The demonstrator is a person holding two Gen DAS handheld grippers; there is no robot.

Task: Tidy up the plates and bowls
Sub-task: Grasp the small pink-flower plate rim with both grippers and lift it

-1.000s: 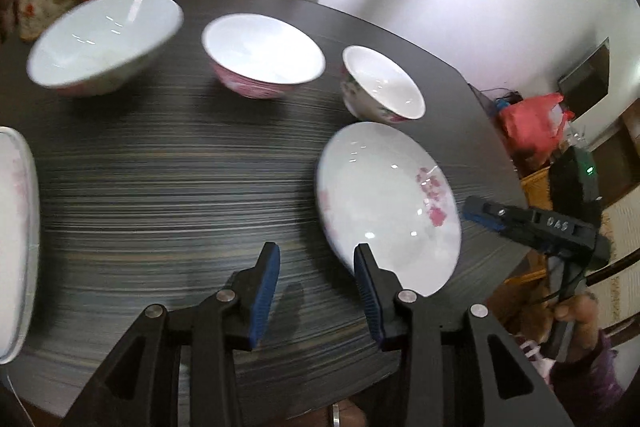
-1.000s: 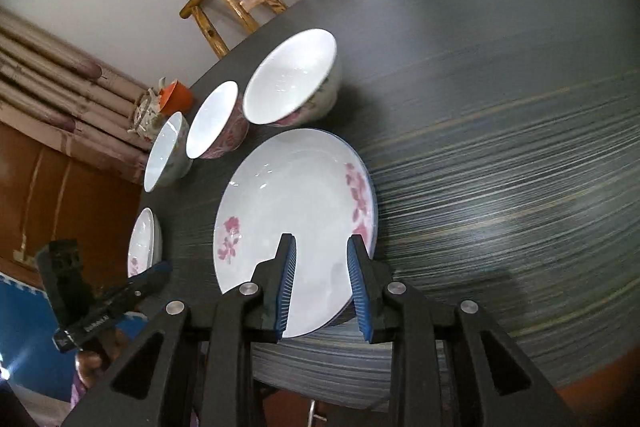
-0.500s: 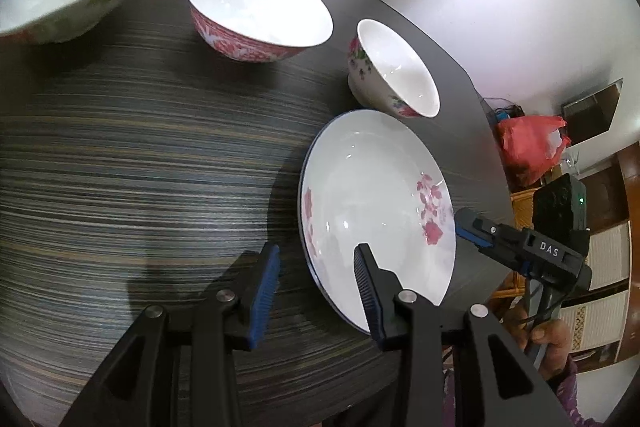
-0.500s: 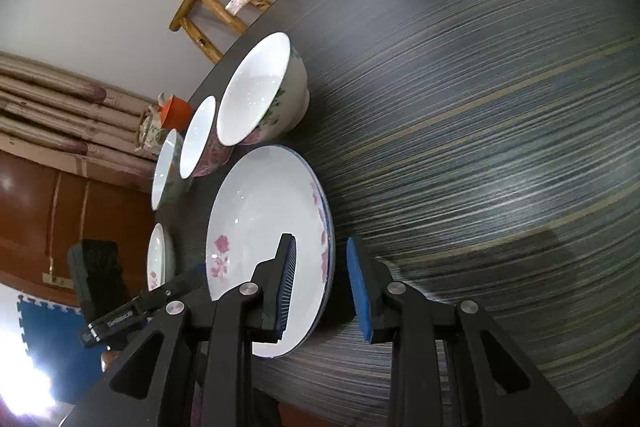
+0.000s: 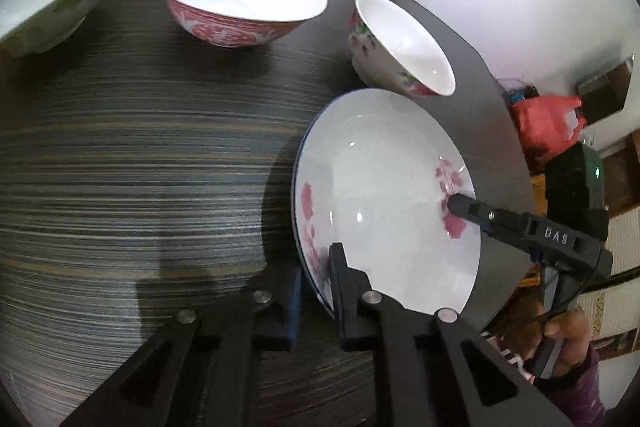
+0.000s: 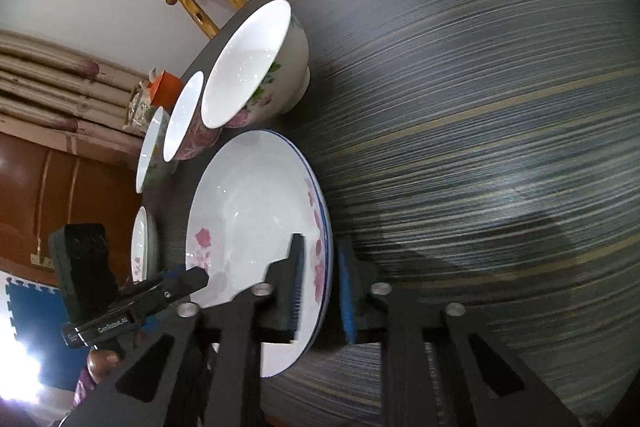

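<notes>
1. Floral plate [image 5: 384,195] lies at the table [image 5: 132,163] edge, near three bowls; the left hand-held gripper [image 5: 314,281] straddles its rim, apparently not clamped yet, and a thin hold could slip.
2. Right hand-held gripper [image 6: 320,285] also straddles the rim with a visible gap; uneven pulling may tip the plate off the edge.

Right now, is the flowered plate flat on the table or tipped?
Tipped: the plate stands on edge, its rim between both grippers' jaws, its near rim hanging past the table edge.
</notes>
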